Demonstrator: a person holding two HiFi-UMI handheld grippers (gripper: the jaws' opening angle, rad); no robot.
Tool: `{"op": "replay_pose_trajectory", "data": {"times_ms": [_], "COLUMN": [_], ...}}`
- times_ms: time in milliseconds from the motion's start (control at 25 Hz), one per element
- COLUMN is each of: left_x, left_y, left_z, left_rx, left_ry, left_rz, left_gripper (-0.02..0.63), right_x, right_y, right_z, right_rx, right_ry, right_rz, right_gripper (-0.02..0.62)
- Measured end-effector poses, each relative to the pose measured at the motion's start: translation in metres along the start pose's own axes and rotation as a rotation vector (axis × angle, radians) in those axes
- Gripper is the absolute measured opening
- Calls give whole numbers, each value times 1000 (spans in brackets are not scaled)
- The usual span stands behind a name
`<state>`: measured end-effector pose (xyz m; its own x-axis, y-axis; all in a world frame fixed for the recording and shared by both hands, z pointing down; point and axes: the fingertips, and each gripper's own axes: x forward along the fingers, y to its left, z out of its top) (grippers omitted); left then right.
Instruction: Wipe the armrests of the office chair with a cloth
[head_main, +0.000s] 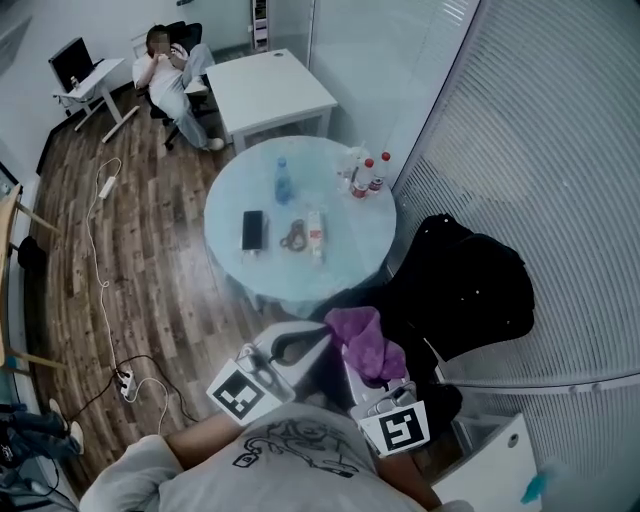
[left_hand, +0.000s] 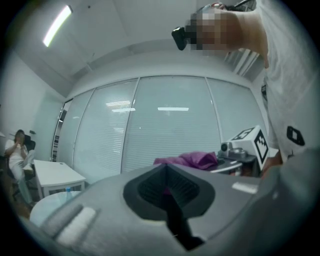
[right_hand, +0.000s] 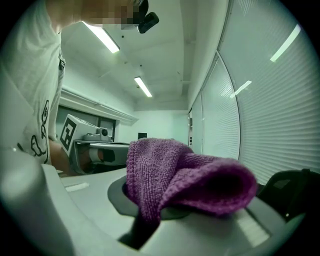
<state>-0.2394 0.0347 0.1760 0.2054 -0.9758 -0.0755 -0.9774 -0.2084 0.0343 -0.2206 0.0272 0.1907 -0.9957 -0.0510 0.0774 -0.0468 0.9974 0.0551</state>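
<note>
My right gripper (head_main: 372, 368) is shut on a purple cloth (head_main: 366, 338), which bunches up over its jaws (right_hand: 185, 172). The left gripper (head_main: 298, 346) sits just left of it, close to my chest, shut with nothing held (left_hand: 167, 189). From the left gripper view the cloth (left_hand: 192, 160) and the right gripper's marker cube (left_hand: 252, 142) show at right. The black office chair (head_main: 480, 290) stands just beyond and right of the cloth; a dark edge of it shows in the right gripper view (right_hand: 292, 187). Its armrests are not clearly visible.
A round glass table (head_main: 350, 262) ahead carries a water bottle (head_main: 282, 180), a phone (head_main: 253, 230) and red-capped bottles (head_main: 370, 178). A white desk (head_main: 270, 90) and a seated person (head_main: 170, 80) are farther back. A cable (head_main: 105, 260) lies on the floor. A blind-covered glass wall (head_main: 560, 150) runs along the right.
</note>
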Motion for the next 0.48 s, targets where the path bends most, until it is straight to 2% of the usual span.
{"op": "replay_pose_trajectory", "data": {"times_ms": [200,480], "left_x": [4,9], "left_y": [-10,-13], "left_z": [11,6], "left_rx": [18,21], "left_ry": [-16,-5], "left_rz": [-19,-24], "left_gripper": [2,2], "right_x": [-13,-18], "right_y": [-2,-6], "right_z": [8,7], "right_rx": [1,2], "right_ry": [-6,-7], "right_rz": [-21,-28], "right_gripper": [29,29]}}
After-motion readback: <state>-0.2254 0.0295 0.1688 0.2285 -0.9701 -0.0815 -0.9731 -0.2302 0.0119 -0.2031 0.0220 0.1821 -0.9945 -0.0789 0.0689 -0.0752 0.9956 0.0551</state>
